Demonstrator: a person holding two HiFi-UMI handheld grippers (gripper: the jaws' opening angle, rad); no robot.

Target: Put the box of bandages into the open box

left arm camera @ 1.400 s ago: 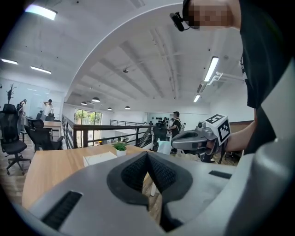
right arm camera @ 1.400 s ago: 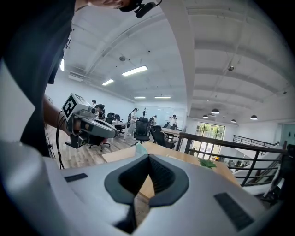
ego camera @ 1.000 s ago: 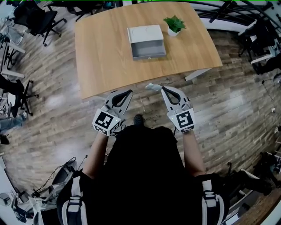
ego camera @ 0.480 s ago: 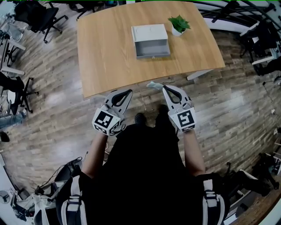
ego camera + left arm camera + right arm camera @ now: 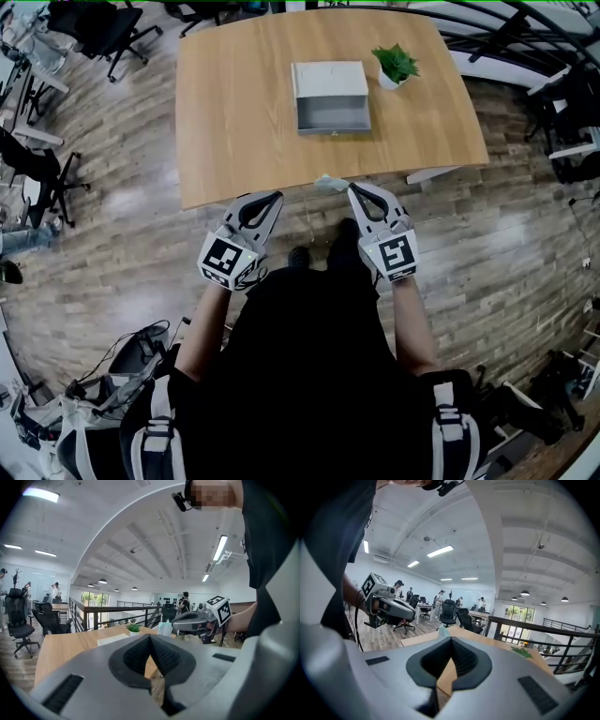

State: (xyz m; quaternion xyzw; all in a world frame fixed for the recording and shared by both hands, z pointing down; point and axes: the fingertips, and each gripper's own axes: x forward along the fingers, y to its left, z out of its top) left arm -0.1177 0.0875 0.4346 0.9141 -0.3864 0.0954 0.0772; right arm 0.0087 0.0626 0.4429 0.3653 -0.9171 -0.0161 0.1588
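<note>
In the head view the open grey box [image 5: 332,95] lies on the wooden table [image 5: 234,122], lid folded back, inside bare. My right gripper [image 5: 351,187] is shut on the box of bandages [image 5: 325,181], a small pale teal box held over the table's near edge. In the right gripper view its corner [image 5: 443,632] pokes up past the jaw tips [image 5: 451,640]. My left gripper [image 5: 277,196] hovers beside it just short of the table, shut and holding nothing. The left gripper view shows the pale box [image 5: 165,629] in the right gripper [image 5: 180,623].
A small potted plant [image 5: 395,63] stands on the table just right of the open box. Office chairs [image 5: 94,33] stand off the table's far left. A black railing [image 5: 506,23] runs past its far right corner. Cables and gear [image 5: 131,361] lie on the wood floor behind me.
The table has drifted right and nearer in the head view as the person steps towards it. Both grippers keep their pose, and the bandage box now reaches the table's edge.
</note>
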